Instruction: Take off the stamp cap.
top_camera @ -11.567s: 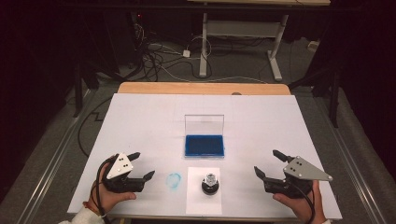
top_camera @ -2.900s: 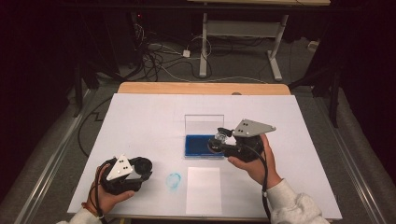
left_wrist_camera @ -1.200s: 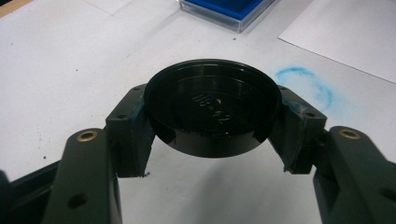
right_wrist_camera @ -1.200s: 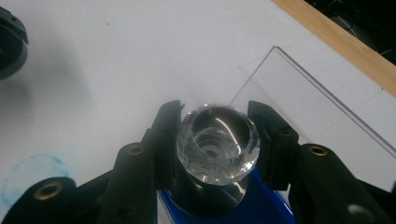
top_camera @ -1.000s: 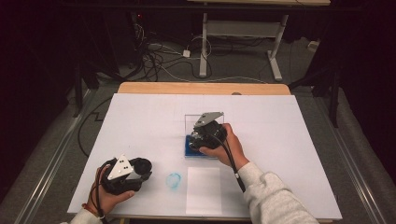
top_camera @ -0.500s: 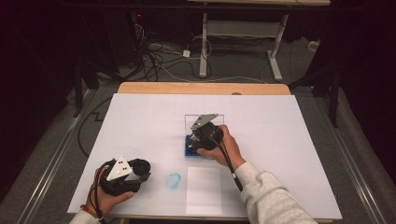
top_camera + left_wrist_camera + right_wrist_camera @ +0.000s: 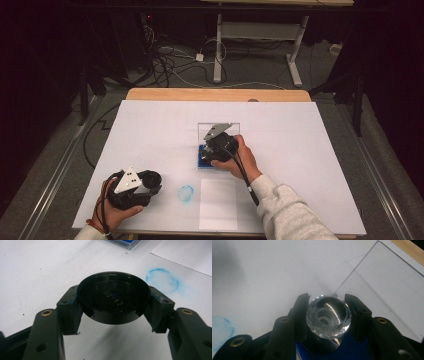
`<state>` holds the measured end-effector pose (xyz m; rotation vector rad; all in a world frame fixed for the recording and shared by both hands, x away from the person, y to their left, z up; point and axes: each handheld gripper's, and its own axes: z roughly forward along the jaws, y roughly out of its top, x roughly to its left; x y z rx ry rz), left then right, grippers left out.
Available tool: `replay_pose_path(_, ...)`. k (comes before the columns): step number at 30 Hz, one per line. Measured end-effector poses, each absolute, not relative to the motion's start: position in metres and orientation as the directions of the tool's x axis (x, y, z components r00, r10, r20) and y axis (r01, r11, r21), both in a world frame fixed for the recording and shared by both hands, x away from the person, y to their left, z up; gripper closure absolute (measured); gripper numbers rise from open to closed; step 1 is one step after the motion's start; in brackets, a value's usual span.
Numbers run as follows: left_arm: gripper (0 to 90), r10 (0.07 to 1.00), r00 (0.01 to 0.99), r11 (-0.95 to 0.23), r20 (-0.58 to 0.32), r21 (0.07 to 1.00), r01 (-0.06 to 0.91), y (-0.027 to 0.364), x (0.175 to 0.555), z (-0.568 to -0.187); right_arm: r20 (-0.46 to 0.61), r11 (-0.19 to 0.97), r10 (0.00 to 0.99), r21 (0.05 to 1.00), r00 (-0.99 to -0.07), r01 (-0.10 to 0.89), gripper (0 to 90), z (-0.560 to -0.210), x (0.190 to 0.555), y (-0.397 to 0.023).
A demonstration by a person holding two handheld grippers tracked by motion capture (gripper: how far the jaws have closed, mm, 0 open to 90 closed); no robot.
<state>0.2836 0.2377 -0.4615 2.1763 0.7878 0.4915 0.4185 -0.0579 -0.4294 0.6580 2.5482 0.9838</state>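
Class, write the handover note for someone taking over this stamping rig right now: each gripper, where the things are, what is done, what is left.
Left gripper: shut on the black cap, near the table's front left.
Right gripper: shut on the stamp's clear knob, stamp down on the blue ink pad, open clear lid behind.
Done: cap off, stamp at the pad.
Left: probably stamp the white paper; recap. A blue ring mark lies beside the paper.
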Motion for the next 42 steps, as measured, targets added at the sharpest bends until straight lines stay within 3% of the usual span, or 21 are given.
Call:
replay_pose_path(12,36.8,0.665,0.738,-0.537,0.11,0.757,0.372,0.2392,0.2829,-0.4606,-0.171,0.661,0.553,0.686,-0.815,0.305,57.0,-0.4314,0.4145,-0.0557)
replay_pose_path(42,36.8,0.659,0.747,-0.53,0.085,0.757,0.382,0.2386,0.2846,-0.4614,-0.137,0.646,0.551,0.695,-0.823,0.317,57.0,-0.4323,0.4169,-0.0608)
